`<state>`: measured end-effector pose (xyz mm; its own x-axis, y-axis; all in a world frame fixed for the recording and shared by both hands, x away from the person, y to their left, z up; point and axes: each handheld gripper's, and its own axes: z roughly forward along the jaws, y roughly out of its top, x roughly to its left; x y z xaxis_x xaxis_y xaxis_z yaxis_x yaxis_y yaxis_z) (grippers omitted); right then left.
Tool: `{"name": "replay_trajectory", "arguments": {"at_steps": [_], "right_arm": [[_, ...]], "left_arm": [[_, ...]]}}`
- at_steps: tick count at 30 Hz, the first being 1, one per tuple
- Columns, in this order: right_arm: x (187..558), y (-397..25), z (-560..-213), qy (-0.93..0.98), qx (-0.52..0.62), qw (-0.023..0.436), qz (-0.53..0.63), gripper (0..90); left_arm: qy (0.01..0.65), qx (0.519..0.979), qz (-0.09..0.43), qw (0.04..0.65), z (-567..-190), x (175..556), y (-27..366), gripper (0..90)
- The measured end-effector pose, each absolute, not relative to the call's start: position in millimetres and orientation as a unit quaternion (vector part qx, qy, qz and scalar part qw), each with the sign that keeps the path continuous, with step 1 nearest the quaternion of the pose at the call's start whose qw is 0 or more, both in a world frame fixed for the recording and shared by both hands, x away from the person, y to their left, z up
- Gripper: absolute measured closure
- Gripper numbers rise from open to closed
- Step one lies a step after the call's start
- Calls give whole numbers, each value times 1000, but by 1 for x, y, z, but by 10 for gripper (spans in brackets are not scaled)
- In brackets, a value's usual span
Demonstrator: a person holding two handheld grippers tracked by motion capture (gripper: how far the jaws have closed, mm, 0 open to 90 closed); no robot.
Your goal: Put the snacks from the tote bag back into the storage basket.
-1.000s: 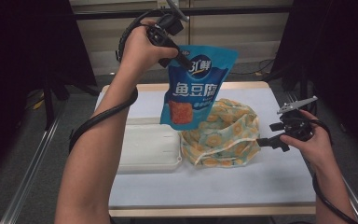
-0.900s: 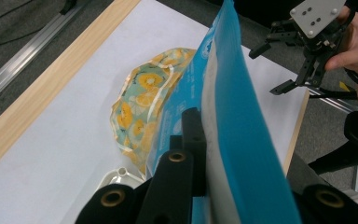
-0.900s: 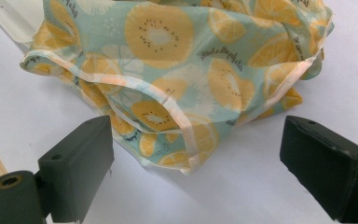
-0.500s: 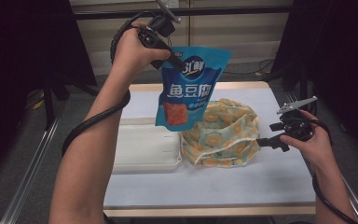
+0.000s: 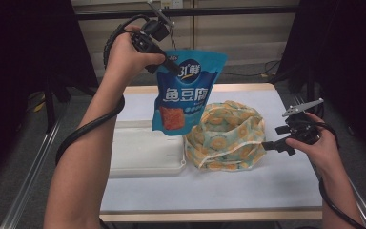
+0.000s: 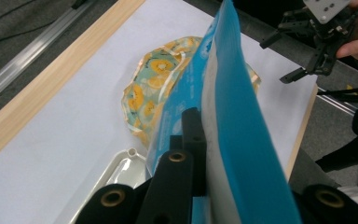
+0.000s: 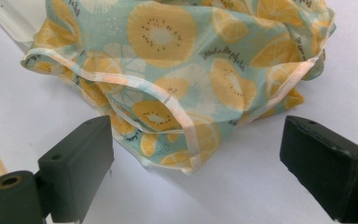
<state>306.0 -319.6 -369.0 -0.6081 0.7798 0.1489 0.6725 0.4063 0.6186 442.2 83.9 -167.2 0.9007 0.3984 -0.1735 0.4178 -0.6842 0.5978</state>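
- Left tongs [image 5: 171, 67] pinch the blue snack pouch [image 5: 186, 93] by its top corner, hanging above the fruit-print bag [image 5: 226, 133].
- Right tongs [image 7: 193, 175] gape wide beside that bag.
- Judged step: loading; next, spread the bag's mouth, then lower the pouch in.

The blue pouch [image 5: 187, 90] hangs over the gap between the white tray [image 5: 143, 152] and the fruit-print bag [image 5: 226, 136], blocking the way down there. The table [image 5: 267, 186] lies bare in front of both and along its right edge.
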Motion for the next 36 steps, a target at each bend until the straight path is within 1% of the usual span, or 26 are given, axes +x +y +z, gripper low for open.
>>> {"name": "replay_trajectory", "arguments": {"at_steps": [14,20,29,30,36], "right_arm": [[306,-319,-369,835,436,80,327,90],[306,-318,-369,835,436,80,326,89],[306,-318,-369,835,436,79,327,90],[306,-317,-369,834,436,80,328,89],[306,-317,-369,835,434,77,329,89]], "left_arm": [[231,914,-14,332,-169,439,102,900],[223,919,-13,326,-170,436,109,900],[235,914,-15,329,-174,431,120,900],[227,917,-12,327,-174,431,122,900],[225,917,-16,329,-177,428,124,900]]}}
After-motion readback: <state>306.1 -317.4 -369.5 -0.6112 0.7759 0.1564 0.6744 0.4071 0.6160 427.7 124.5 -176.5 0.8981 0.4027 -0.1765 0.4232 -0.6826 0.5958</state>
